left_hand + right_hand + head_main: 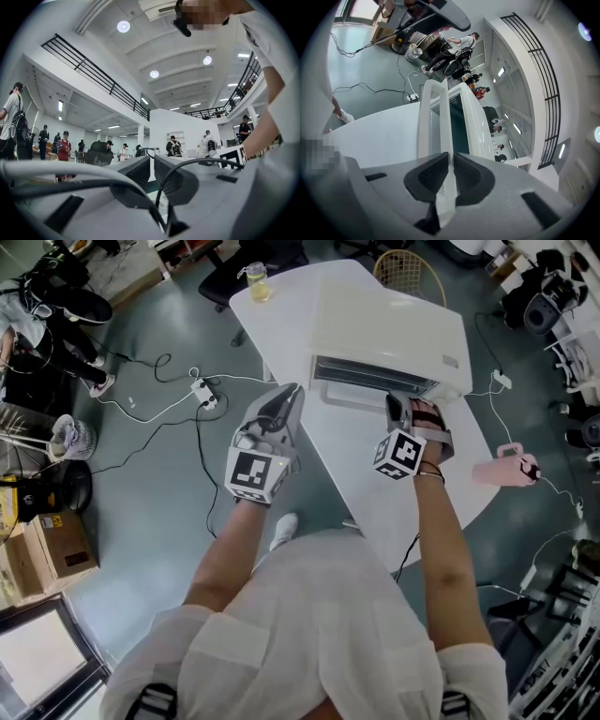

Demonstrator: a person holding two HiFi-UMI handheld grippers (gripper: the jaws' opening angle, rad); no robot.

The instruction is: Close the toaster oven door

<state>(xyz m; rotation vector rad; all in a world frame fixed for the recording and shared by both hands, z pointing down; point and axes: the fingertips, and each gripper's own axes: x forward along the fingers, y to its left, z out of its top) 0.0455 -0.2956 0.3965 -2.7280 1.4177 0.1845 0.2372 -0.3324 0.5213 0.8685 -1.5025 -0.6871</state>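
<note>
A white toaster oven stands on the white table, its door partly lowered toward me. My right gripper is at the door's front edge. In the right gripper view its pads press on the thin white handle bar of the door, with the dark oven opening beyond. My left gripper hovers off the table's left edge, away from the oven. In the left gripper view the left gripper holds nothing, and a narrow slit shows between its jaws.
A glass of yellow liquid sits at the table's far left corner. A wicker chair stands behind the oven. Cables and a power strip lie on the floor to the left, and a pink object to the right.
</note>
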